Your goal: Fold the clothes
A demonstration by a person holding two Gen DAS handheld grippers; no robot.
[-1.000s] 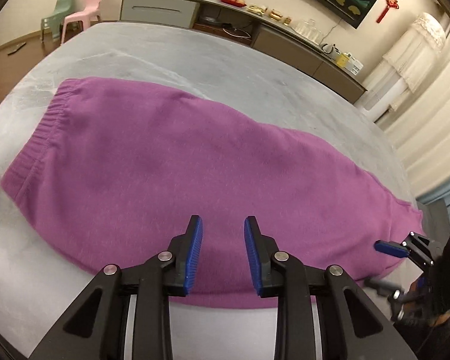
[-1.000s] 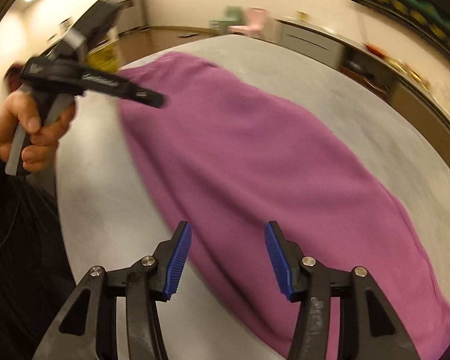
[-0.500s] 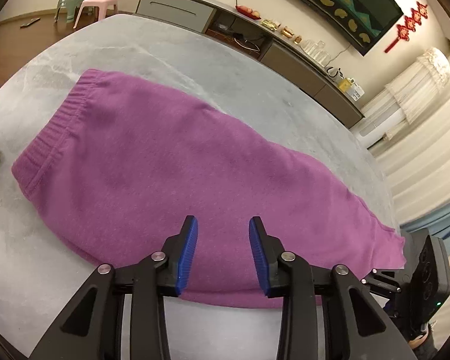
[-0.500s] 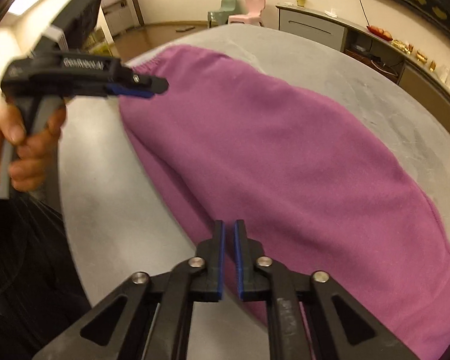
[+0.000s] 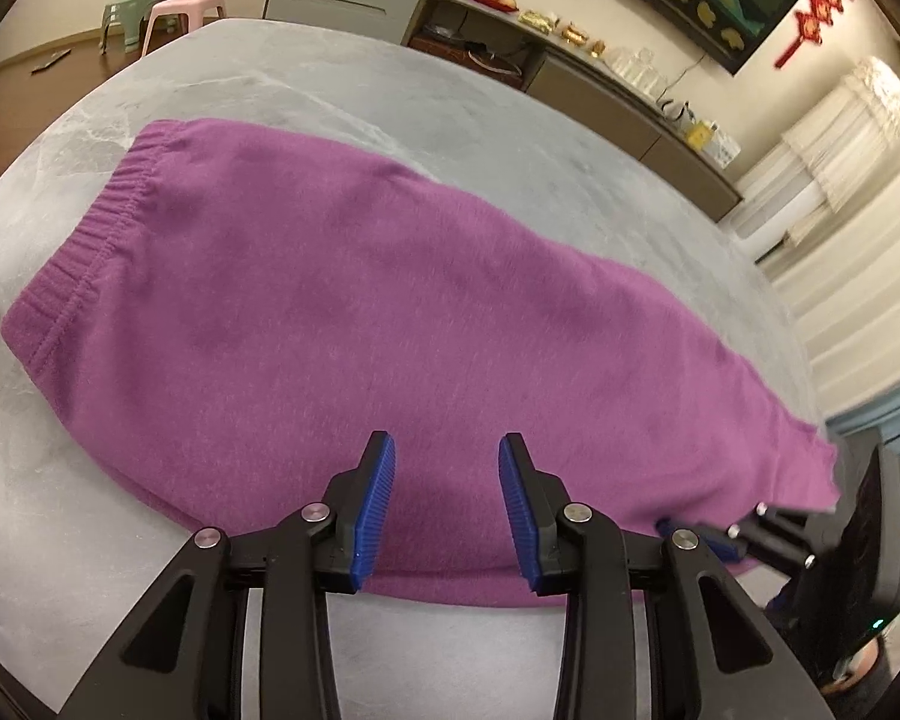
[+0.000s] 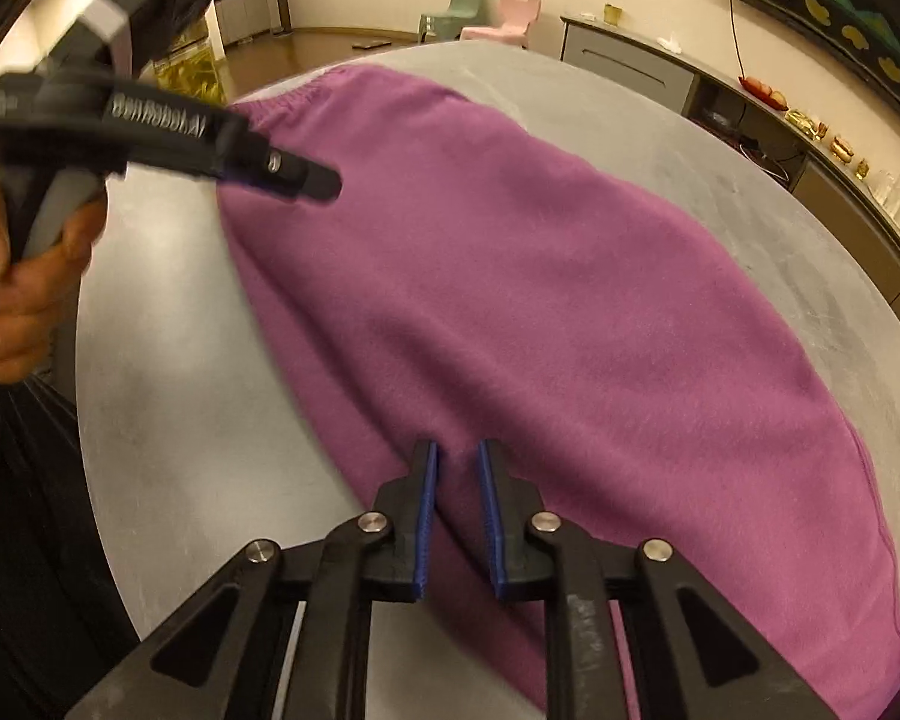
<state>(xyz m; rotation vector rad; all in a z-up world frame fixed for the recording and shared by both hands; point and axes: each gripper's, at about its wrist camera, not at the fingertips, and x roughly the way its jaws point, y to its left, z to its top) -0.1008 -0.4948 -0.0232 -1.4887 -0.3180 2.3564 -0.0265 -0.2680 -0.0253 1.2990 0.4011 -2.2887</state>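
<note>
In the left wrist view, purple pants (image 5: 426, 324) lie flat across the grey marble table (image 5: 342, 90), waistband at the left and leg ends at the right. The left gripper (image 5: 446, 510) hovers over the near folded edge with its blue fingers (image 5: 375, 504) spread apart, grasping nothing. In the right wrist view, the right gripper (image 6: 456, 522) sits at the near edge by the leg end, its fingers (image 6: 425, 516) narrowly parted with a ridge of purple cloth between them; whether they pinch it I cannot tell.
</note>
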